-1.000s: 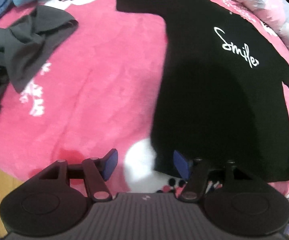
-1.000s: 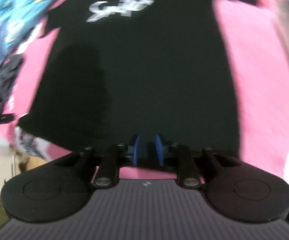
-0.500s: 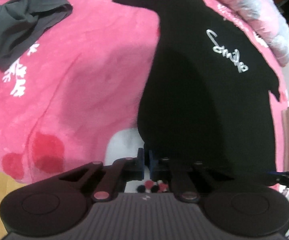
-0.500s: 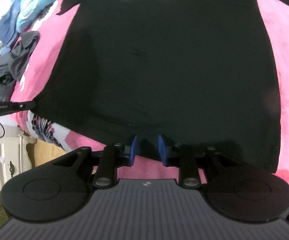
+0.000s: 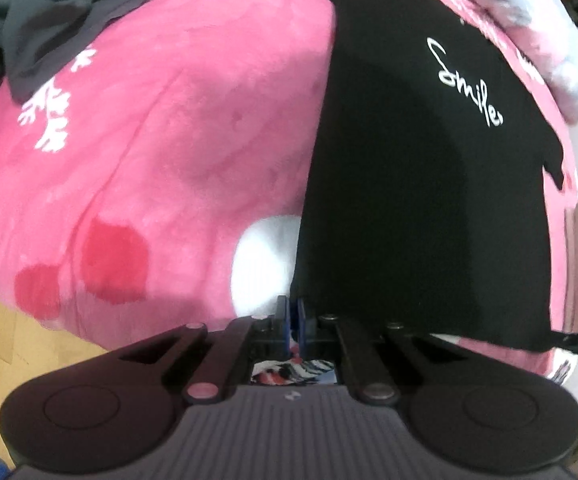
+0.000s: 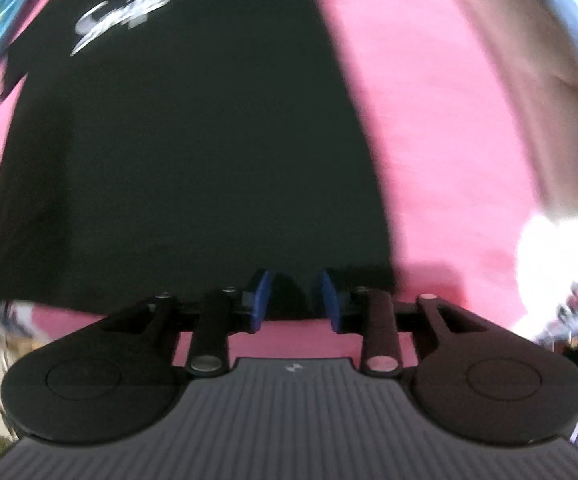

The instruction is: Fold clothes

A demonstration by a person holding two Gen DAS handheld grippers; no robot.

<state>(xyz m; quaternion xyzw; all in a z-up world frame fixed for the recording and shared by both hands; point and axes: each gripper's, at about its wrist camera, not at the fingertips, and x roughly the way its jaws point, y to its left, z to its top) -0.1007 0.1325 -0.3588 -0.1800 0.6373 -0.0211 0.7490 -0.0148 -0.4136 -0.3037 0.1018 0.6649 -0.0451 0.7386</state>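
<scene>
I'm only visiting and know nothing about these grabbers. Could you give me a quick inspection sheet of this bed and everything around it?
Surface: pink blanket with white and red patches.
Job's things: black T-shirt lying flat, white lettering up.
Clutter: crumpled grey garment; pale bedding beyond the shirt.
Grippers: left gripper shut on the shirt's hem corner; right gripper parted around the hem, view blurred.
Cables: nothing seen.
Surroundings: tan floor.

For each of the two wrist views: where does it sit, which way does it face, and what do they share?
Left wrist: on the left gripper at the hem's left corner, facing up the black T-shirt across the pink blanket; jaws shut on the hem.
Right wrist: on the right gripper at the hem, blurred; jaws apart around fabric.
Shared: the shirt and its white lettering.
</scene>
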